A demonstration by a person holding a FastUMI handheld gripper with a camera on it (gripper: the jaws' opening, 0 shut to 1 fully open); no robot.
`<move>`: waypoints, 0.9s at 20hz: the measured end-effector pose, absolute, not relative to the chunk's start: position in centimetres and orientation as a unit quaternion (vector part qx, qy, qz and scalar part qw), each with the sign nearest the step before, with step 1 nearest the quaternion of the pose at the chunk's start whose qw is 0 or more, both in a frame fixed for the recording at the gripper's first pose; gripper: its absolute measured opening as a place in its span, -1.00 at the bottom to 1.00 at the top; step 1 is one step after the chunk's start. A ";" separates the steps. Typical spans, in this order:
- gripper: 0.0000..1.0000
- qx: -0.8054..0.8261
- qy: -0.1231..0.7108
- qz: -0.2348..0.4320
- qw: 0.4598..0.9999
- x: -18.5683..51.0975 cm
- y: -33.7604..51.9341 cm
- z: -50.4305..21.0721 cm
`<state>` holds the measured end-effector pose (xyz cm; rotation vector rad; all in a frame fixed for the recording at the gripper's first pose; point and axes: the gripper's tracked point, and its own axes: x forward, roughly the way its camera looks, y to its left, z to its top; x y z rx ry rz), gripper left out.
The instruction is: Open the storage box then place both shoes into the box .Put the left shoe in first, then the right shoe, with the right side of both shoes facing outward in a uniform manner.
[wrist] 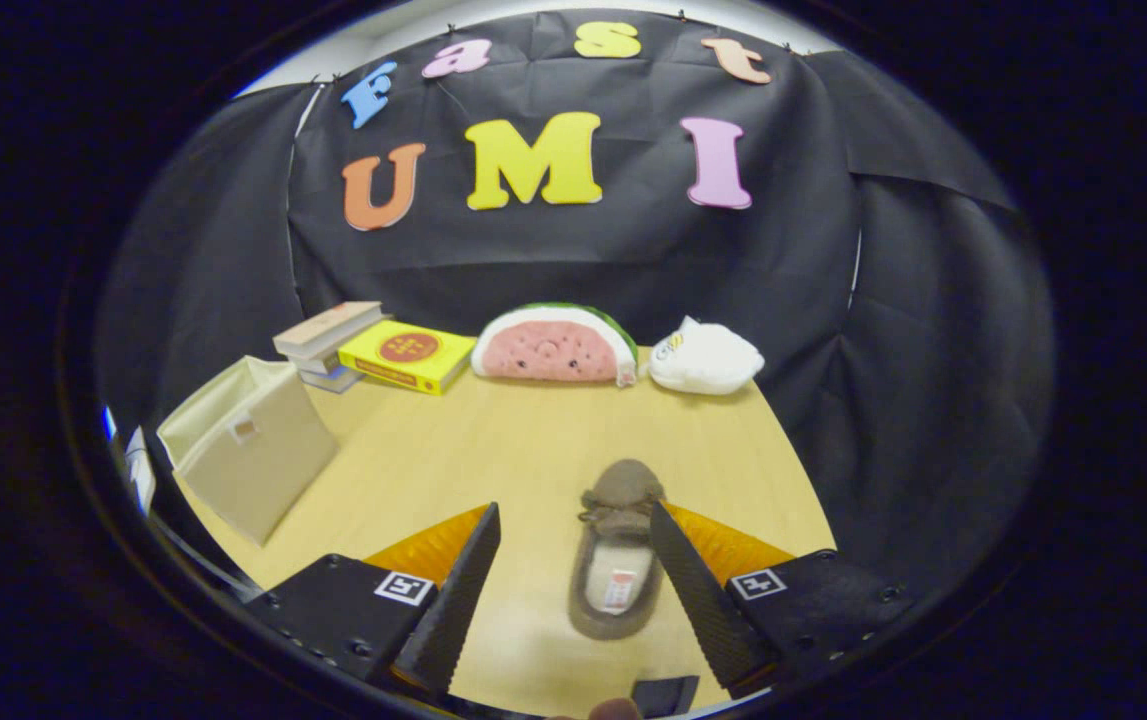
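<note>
A pale wooden worktop [533, 440] carries a brown moccasin-style shoe [618, 550] lying between the spread fingers of the gripper [573, 525]. Beyond them sit a watermelon-slice plush cushion [553, 345], a white plush toy [705, 358], a flat yellow box [405, 355] and stacked books [325, 340]. A beige fabric storage box [248, 445] stands off to the left.

Your camera rides on the claw [573, 560], looking forward and down along its two spread fingers, close above the counter [493, 440], facing the booth's black wall at twelve o'clock.
</note>
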<state>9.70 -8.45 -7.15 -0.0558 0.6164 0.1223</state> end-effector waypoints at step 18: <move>-0.60 0.082 0.436 -0.004 0.896 14.2 -12.4 -18.9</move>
